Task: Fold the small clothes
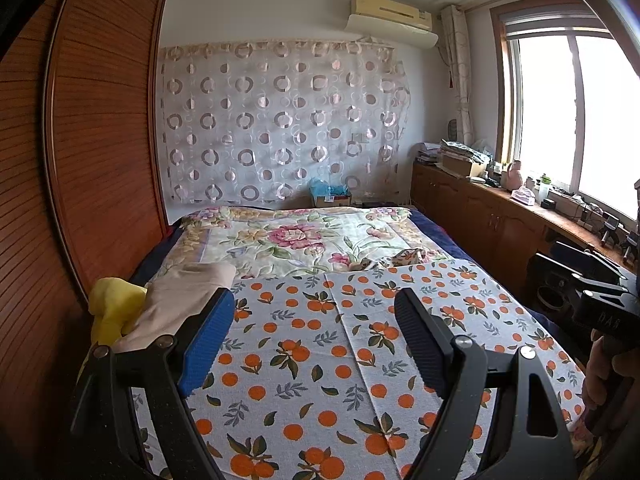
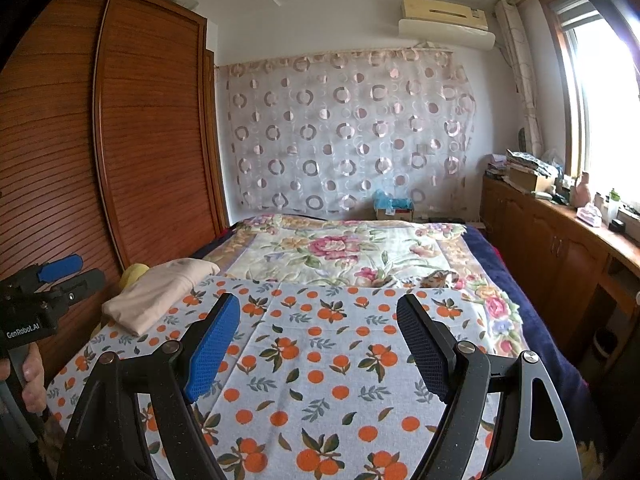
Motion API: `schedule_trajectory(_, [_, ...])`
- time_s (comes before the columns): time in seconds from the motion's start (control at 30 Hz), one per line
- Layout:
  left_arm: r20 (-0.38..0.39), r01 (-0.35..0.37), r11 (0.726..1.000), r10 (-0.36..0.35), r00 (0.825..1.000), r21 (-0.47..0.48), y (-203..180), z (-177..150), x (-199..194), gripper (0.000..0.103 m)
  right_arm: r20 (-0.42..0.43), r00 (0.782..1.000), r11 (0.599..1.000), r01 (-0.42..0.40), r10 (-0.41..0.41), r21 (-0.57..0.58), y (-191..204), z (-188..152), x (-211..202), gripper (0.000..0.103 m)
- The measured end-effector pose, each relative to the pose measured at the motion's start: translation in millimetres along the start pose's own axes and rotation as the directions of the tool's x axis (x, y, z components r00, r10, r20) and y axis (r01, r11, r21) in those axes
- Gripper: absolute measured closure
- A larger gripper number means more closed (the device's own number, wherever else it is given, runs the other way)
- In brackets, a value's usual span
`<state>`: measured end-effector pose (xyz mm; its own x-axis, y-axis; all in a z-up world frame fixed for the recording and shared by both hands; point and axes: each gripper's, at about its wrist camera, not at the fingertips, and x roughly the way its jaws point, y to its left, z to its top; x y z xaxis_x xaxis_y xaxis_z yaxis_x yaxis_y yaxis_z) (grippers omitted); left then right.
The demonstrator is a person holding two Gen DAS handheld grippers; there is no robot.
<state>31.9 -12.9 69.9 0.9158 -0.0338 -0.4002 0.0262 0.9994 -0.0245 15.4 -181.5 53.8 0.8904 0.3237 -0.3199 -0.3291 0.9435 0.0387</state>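
Note:
A folded beige garment (image 1: pixel 180 304) lies at the left edge of the orange-print cloth (image 1: pixel 312 360) on the bed, partly behind my left finger. It also shows in the right wrist view (image 2: pixel 160 294). A yellow garment (image 1: pixel 114 308) lies bunched beside it at the left; only a bit shows in the right wrist view (image 2: pixel 134 272). My left gripper (image 1: pixel 314 332) is open and empty above the cloth. My right gripper (image 2: pixel 318 338) is open and empty above the same cloth (image 2: pixel 320 368). The left gripper also shows at the left edge of the right wrist view (image 2: pixel 70 276).
A floral blanket (image 1: pixel 288 240) covers the far half of the bed, with a small patterned item (image 1: pixel 408 258) on it. A wooden wardrobe (image 1: pixel 92 152) stands on the left. A cluttered wooden cabinet (image 1: pixel 480 208) runs under the window on the right.

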Motion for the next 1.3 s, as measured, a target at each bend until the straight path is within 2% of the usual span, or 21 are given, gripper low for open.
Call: schedule_trajectory(1.3, [0.003,-0.001,1.0,0.001,1.0,0.002,0.0,-4.6,1.6,0.02,0.005,1.0,1.0,-0.004,0.004,0.004,-6.8,-5.0,0.5,0.021])
